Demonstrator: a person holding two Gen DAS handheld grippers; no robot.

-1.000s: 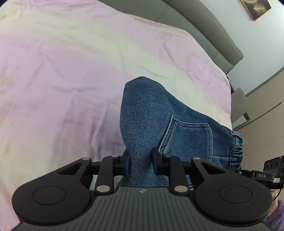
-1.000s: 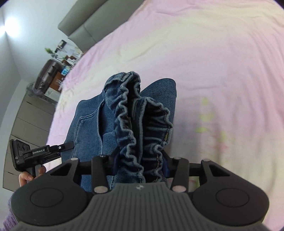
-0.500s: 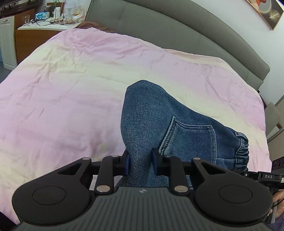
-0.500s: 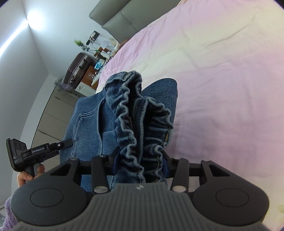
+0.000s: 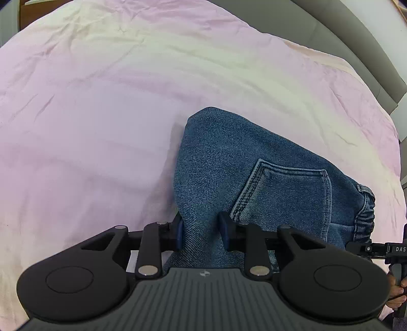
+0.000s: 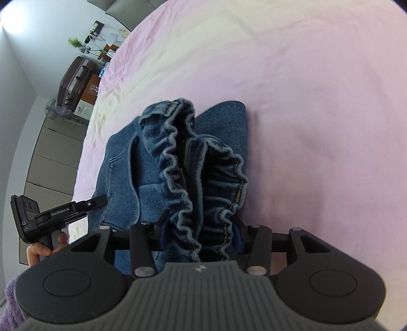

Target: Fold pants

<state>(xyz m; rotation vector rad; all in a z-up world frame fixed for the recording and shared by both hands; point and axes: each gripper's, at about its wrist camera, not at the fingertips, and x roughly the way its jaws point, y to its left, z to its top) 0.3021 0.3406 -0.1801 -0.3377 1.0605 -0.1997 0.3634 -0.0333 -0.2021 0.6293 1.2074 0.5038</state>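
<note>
Lighting: soft, even daylight is flooding both views; a bright glow is washing out the white wall corner at upper left of the right wrist view. The crumpled pink bedsheet is reading pale, drifting to yellowish near the top. The folded blue denim pants are casting a faint shadow to their left. Fisheye bending is curving all edges, dark vignette filling the corners. Focus is holding sharp; slight smear is showing on the sheet in the right wrist view.
</note>
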